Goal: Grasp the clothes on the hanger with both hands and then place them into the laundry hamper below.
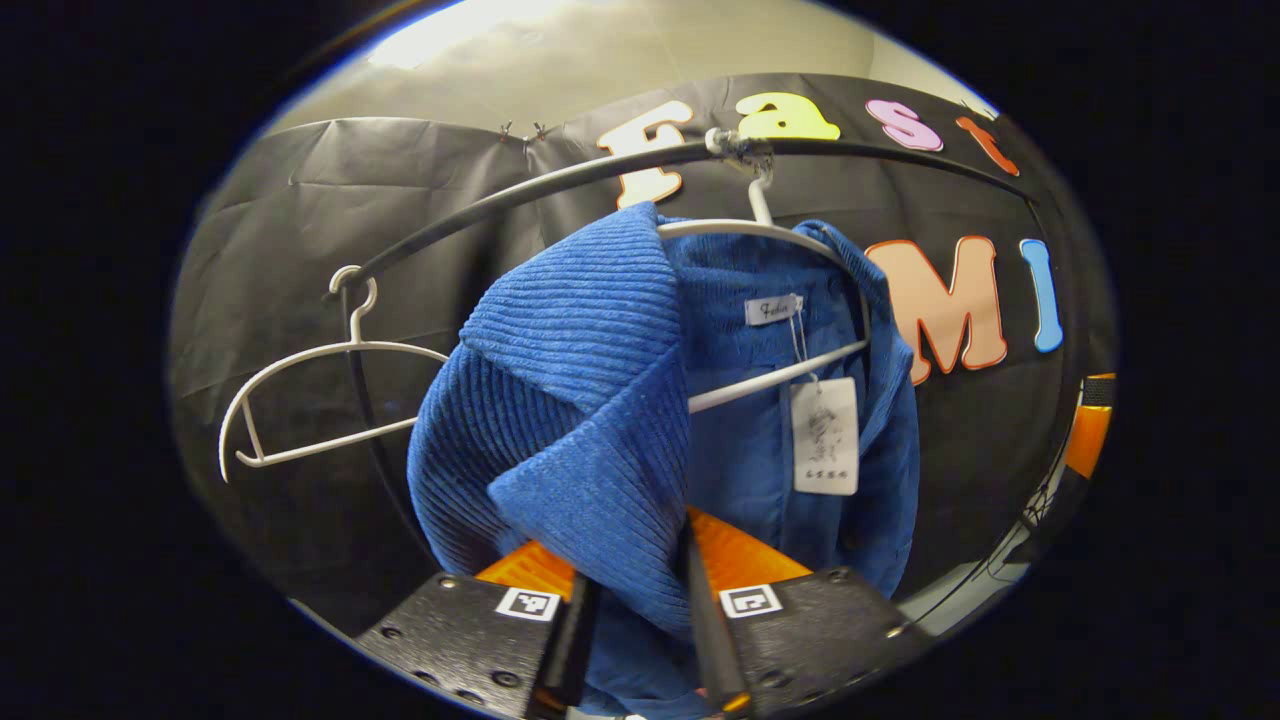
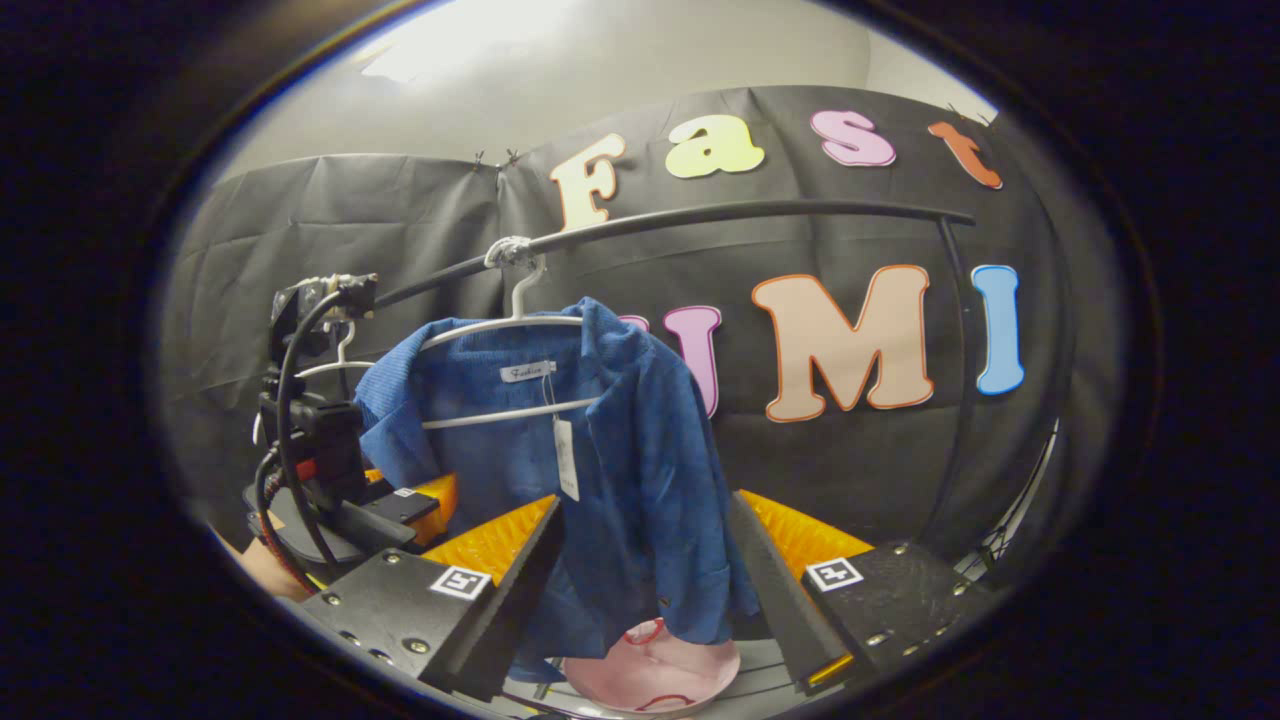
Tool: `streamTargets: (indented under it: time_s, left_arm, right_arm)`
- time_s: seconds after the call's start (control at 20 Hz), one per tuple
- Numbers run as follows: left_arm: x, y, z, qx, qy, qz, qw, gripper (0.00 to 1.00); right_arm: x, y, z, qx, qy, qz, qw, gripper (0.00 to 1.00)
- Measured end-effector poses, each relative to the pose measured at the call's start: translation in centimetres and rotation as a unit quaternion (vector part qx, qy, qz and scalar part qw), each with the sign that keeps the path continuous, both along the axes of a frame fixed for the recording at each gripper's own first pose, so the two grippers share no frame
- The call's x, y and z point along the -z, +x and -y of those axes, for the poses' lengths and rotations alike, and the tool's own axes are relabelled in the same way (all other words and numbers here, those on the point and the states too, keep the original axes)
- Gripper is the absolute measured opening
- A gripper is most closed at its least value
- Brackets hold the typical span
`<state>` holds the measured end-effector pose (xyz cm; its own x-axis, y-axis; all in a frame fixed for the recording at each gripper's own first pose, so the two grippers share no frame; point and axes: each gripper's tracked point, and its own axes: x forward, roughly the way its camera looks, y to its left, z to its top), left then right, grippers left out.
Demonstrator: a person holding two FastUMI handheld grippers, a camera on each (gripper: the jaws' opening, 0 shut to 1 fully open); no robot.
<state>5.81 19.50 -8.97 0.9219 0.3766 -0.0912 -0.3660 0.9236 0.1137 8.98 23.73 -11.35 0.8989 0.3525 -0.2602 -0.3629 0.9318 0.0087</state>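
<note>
Left gripper (image 1: 640,610) pinching the blue shirt (image 1: 600,420) hung on its white hanger (image 1: 770,232) at twelve o'clock, right gripper (image 2: 650,580) spread wide astride the hem, pink hamper (image 2: 650,675) waiting at six o'clock.

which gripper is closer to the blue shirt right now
Left. The left gripper is already on the blue shirt, its fingers closed on a fold of the collar side. The right gripper is open, its fingers either side of the shirt's lower part, not pressing it.
</note>
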Motion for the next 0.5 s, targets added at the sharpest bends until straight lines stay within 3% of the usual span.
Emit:
streamTargets:
  time_s: [0.15,0.25,0.3,0.5]
  left_arm:
    - [0.6,0.1,-1.1,0.004,-0.034,-0.005,0.999,0.19]
    - [0.7,-0.1,-1.7,0.013,-0.047,-0.009,0.999,0.07]
    - [0.8,-0.5,-1.8,0.016,-0.051,-0.015,0.998,0.04]
    - [-1.1,-2.3,-1.6,0.055,-0.072,-0.004,0.996,0.02]
  right_arm:
    - [1.6,1.6,-0.6,0.008,-0.001,-0.010,1.000,0.99]
    - [2.5,2.7,-1.3,0.008,0.005,-0.020,1.000,0.94]
    - [2.9,3.4,-1.8,0.003,0.009,-0.026,1.000,0.98]
    - [3.5,5.9,-2.8,-0.005,-0.004,-0.018,1.000,0.99]
